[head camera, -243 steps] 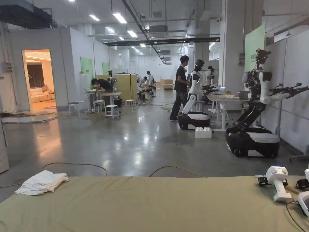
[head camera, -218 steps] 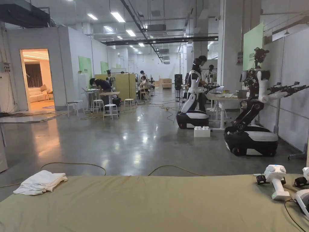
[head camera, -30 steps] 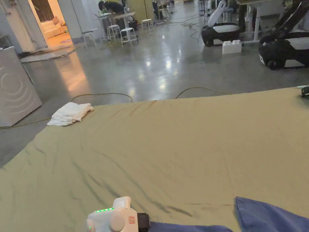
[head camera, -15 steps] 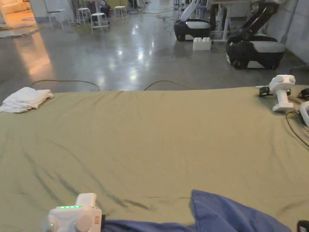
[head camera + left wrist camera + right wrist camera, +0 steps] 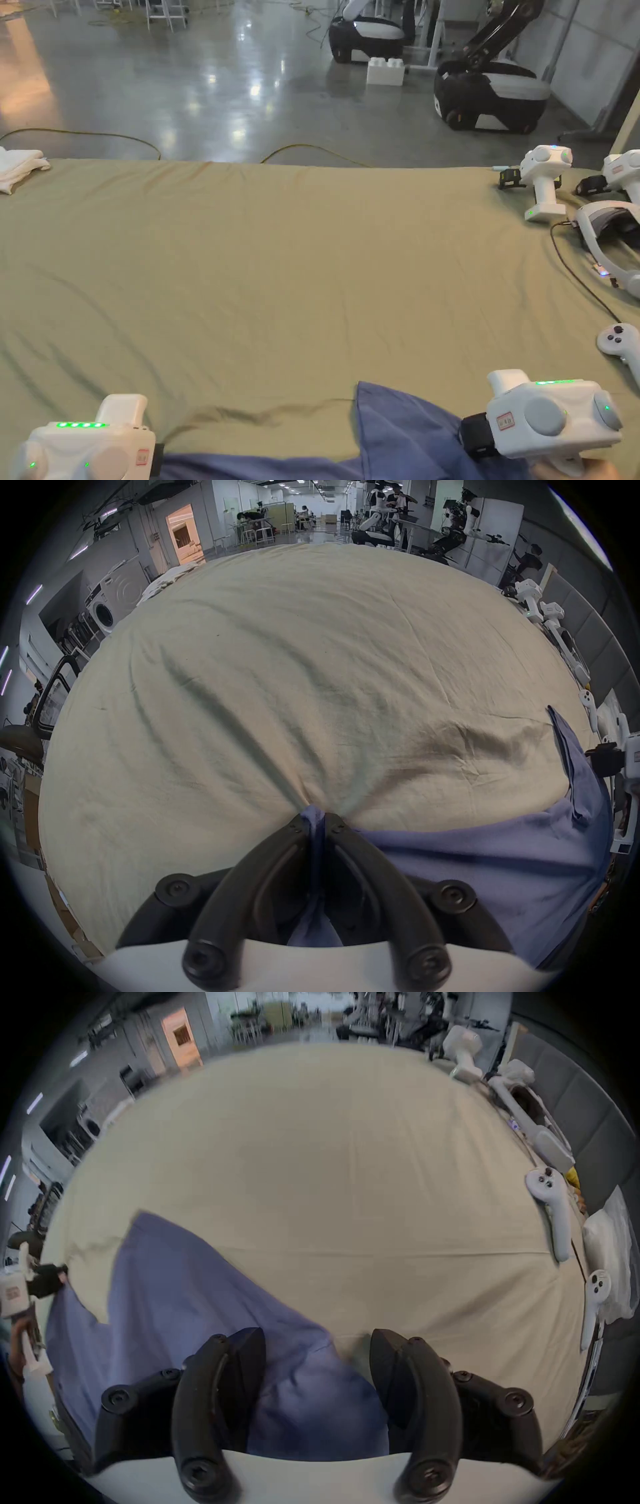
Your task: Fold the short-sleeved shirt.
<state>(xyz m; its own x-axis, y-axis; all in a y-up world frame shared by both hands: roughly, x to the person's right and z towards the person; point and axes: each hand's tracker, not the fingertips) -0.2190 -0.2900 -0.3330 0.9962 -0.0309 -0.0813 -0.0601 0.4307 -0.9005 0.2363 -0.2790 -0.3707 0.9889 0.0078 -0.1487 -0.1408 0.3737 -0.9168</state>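
Short-sleeved shirt (image 5: 406, 437): blue, lying at the near edge of the olive-covered counter (image 5: 300, 262), around 6 o'clock in the head view, one pointed fold reaching up toward 12 o'clock. Spread between the two claws, partly crumpled.

Small red-and-white stickers on both white claw housings, too small to read. Green indicator lights lit on top of each housing.

Left claw (image 5: 316, 823): clenched on a bunched edge of the shirt, blue cloth pinched between both black jaws in the left gripper view, counter cover puckered just ahead of the tips. In the head view, housing at 7 o'clock, low at the near counter edge, pointing toward 3 o'clock.

Right claw (image 5: 317, 1342): released, jaws standing wide apart, shirt cloth lying under and between them, left jaw over the cloth, right jaw over the bare counter cover; contact with the cloth not clear. In the head view, housing at 5 o'clock, pointing toward 9 o'clock, a bit of the holding hand (image 5: 565, 469) just below it.

Elsewhere on the counter: a spare white gripper device (image 5: 542, 181) standing at 2 o'clock, a white headset (image 5: 609, 244) with a dark cable beside it, a white controller (image 5: 619, 344) at 3 o'clock, a folded white cloth (image 5: 19, 165) at 10 o'clock. Beyond the far edge, shiny grey floor (image 5: 187, 94) with a yellow cable, and dark wheeled robot bases (image 5: 490, 94) at 1 o'clock.
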